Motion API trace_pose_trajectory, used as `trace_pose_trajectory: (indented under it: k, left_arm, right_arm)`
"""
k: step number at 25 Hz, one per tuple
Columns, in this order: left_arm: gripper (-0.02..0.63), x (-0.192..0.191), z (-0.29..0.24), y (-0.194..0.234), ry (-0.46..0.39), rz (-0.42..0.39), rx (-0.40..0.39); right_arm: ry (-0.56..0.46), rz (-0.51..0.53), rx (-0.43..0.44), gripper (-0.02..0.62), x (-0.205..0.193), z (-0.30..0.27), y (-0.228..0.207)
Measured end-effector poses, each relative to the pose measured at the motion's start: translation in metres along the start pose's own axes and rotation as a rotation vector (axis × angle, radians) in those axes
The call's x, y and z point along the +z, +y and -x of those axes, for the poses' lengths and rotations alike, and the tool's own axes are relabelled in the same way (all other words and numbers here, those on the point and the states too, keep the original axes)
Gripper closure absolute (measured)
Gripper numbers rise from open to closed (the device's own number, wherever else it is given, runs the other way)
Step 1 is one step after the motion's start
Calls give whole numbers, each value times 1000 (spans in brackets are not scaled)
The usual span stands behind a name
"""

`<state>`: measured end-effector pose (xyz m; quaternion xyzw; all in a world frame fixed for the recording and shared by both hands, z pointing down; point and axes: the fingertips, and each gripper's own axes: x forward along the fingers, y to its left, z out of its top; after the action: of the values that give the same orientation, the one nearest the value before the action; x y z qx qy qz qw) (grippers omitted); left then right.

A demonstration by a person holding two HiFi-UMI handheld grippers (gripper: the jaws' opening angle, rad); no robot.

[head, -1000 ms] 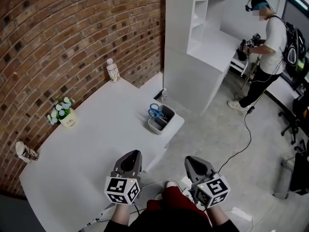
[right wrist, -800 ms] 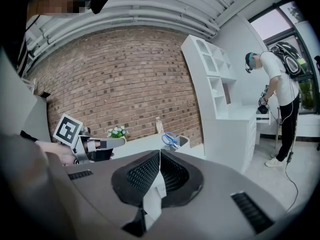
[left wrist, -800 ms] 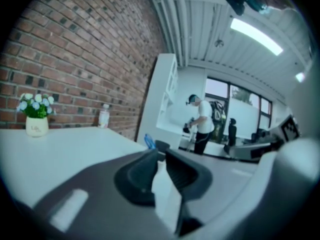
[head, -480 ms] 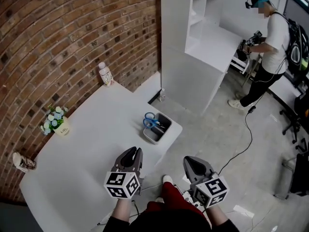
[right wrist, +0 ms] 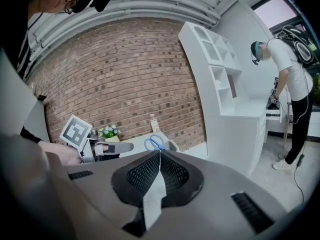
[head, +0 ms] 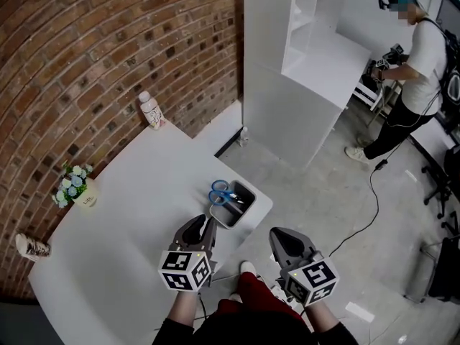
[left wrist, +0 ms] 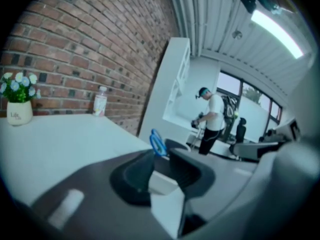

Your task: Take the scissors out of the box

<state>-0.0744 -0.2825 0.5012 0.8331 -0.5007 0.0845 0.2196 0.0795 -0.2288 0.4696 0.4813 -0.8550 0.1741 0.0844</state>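
The white table [head: 129, 207] spreads ahead and to the left of the left gripper [head: 205, 223], and the grey box [head: 228, 220] stands just beyond its fingers with the blue-handled scissors [head: 219, 191] upright inside. Those fingers have just been opening and stand apart with nothing between them. The right gripper [head: 278, 236] has its fingers pressed together and empty, with the box ahead and to their left.
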Motion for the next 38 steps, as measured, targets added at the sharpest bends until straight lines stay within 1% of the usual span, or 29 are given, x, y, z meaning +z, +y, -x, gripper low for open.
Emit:
trace_pose_trajectory:
  k: [3, 10, 17, 28, 31, 38]
  left_arm:
    - [499, -1, -13, 2, 23, -4, 1]
    - [477, 0, -41, 9, 56, 26, 11]
    - [472, 3, -61, 14, 66, 54, 13]
    - [474, 10, -75, 14, 63, 77, -39]
    - [500, 12, -77, 13, 61, 77, -48]
    - [520, 14, -73, 7, 53, 78, -69]
  right_arm:
    - [11, -2, 14, 586, 5, -12, -6]
    - [43, -8, 36, 586, 12, -38, -20]
    - [66, 9, 53, 586, 12, -60, -35]
    - [92, 1, 66, 586, 10, -80, -41]
    - [97, -4, 63, 586, 9, -81, -42]
    - [99, -5, 58, 586, 8, -81, -40]
